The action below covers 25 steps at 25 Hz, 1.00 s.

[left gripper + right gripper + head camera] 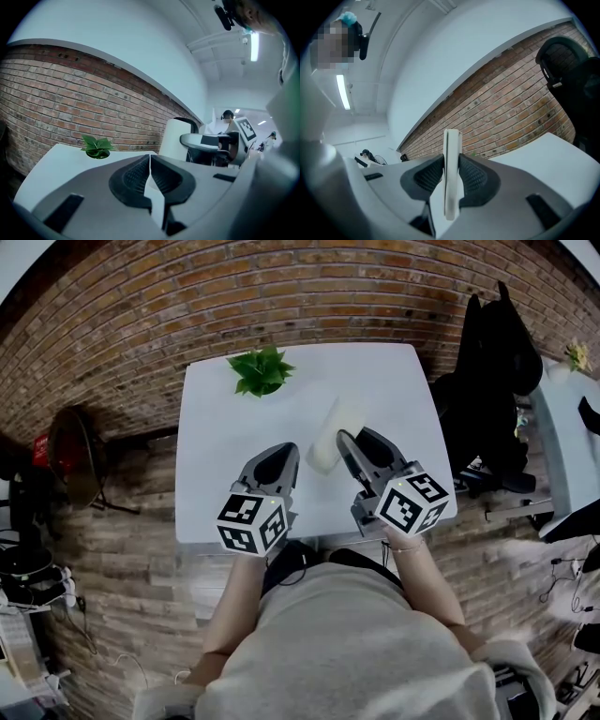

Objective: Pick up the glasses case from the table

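Right gripper (337,442) has the glasses case (332,421). In the right gripper view the 2 pads are clamped on its thin sides, jaws partly apart, and the case (452,161) stands on edge between them. The right gripper (451,174) points roughly level.

Left gripper (284,456) is fully closed, pads meeting, nothing between them. That is clear in the left gripper view (150,163).

Case position: above the near-middle of the white table (220,418), apparently lifted clear of it. No contact with the top shows in any of the 3 views, but I can't fully confirm the gap.

Key relation: the case's long axis runs on from the right gripper's tips, away from the person and leaning a little right. The grip is at its near end, so most of the length overhangs forward. From the left gripper view the case (176,135) rears upright just right of that gripper's tips.

The right hand owns it and the left is just beside it, unused.

Judgement: pick essentially done. The end grip could let the case pivot if swung.

A potted plant (261,369) sits at the far edge, well apart.
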{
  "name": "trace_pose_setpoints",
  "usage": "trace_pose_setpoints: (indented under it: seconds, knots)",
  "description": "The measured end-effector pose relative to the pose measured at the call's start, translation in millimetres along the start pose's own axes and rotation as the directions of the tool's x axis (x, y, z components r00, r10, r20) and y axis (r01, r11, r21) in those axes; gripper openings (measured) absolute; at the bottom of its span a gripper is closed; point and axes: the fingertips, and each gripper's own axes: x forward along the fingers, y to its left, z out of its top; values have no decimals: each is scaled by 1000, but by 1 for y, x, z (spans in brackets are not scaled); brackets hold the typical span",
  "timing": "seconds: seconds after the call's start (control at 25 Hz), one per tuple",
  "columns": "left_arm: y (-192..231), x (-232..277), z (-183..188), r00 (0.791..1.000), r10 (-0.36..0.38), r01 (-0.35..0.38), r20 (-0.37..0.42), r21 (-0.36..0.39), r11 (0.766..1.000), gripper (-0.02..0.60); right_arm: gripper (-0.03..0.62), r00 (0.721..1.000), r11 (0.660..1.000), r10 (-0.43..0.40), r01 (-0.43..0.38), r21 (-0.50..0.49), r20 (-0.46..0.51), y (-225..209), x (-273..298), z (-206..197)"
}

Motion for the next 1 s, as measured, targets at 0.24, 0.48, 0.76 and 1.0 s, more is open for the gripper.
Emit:
trace_pose_setpoints:
  seconds: [0.24,0.48,0.76,1.0]
  knots:
    - [2,-3,-7,1000,9,-9,-23,10,1000,9,103,1000,1000,-19,19,12,5,0,-4,-4]
    - [2,-2,-9,999,11,-10,-33,12,1000,9,103,1000,1000,-22,22,11,-3,-1,-4,-7]
    - [2,-2,-9,999,13,-13,-32,12,1000,9,103,1000,1000,-15,15,7,-10,0,-2,-9]
    - [2,-2,-11,999,3,-3,-35,1,1000,9,103,1000,1000,-9,9,6,-13,3,-2,-9]
